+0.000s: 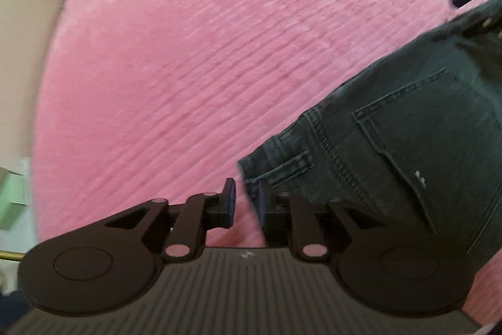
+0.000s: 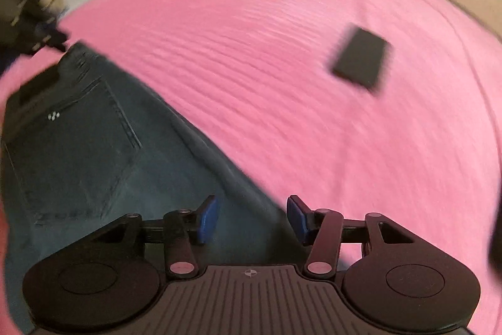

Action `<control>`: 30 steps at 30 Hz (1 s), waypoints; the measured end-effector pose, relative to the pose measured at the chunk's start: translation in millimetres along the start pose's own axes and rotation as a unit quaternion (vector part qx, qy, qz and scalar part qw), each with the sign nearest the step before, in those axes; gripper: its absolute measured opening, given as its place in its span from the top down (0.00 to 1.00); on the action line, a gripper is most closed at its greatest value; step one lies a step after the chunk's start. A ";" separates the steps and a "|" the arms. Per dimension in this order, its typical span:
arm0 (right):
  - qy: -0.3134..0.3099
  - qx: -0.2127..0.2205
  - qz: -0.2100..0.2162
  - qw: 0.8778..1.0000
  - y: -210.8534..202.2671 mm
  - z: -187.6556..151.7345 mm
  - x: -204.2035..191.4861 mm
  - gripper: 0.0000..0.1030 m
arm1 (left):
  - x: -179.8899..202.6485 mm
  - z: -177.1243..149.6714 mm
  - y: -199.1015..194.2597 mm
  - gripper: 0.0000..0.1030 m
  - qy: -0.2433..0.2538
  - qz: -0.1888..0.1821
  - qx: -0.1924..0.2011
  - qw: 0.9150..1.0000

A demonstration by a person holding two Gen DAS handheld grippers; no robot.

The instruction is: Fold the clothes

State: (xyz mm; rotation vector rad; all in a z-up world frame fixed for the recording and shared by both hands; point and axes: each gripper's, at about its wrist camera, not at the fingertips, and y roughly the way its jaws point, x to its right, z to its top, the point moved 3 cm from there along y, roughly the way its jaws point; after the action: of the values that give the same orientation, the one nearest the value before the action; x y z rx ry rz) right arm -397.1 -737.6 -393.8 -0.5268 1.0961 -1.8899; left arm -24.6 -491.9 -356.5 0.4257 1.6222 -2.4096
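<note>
A pair of jeans (image 1: 408,121) is lying flat on the bed (image 1: 188,68), pocket side up, and is taking up the right part of the left wrist view and the left part of the right wrist view. A phone (image 2: 360,58) is lying on the bed well apart from the jeans, farther from both cameras. In the left wrist view, a wall (image 1: 25,5) is running along the bed's left edge.

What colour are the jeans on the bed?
Dark blue-grey denim jeans, with lighter stitching on the back pocket; clearest in the left wrist view.
</note>
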 end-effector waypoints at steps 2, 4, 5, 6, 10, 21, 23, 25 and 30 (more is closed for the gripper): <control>0.076 -0.010 -0.012 0.997 -18.5 -34.0 31.4 0.50 | 6.0 2.6 -17.9 0.87 -0.002 0.018 0.009 1.000; 0.158 -0.021 -0.025 0.987 -36.4 -69.9 66.5 0.50 | 18.2 11.3 -33.3 0.77 -0.014 0.008 0.022 1.000; 0.196 -0.023 -0.032 0.980 -45.1 -87.4 84.2 0.50 | 28.4 17.6 -39.6 0.75 -0.018 -0.004 0.026 0.999; 0.234 -0.023 -0.044 0.971 -55.0 -106.8 104.5 0.50 | 39.6 24.4 -45.4 0.74 -0.022 -0.018 0.031 0.999; 0.317 0.017 -0.107 0.942 -105.0 -168.1 184.7 0.50 | 106.2 59.5 -59.0 0.74 0.006 -0.065 0.037 0.997; 0.471 0.084 -0.195 0.856 -222.5 -287.3 269.9 0.33 | 369.2 168.6 -111.1 0.71 0.166 -0.178 0.081 0.967; 0.532 0.076 -0.165 0.827 -220.5 -314.3 281.0 0.34 | 415.2 184.8 -121.7 0.68 0.199 -0.198 0.089 0.956; 0.565 0.078 -0.114 0.813 -211.6 -327.9 287.9 0.34 | 458.3 196.5 -129.9 0.66 0.230 -0.215 0.094 0.944; 0.602 0.084 -0.049 0.793 -208.0 -340.3 305.3 0.76 | 525.9 208.7 -135.8 0.66 0.303 -0.227 0.091 0.921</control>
State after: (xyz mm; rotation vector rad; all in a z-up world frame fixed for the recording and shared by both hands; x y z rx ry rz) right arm -897.3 -780.0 -413.5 0.9201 1.6202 -2.3827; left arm -587.4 -639.3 -348.0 1.0164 1.8997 -2.9950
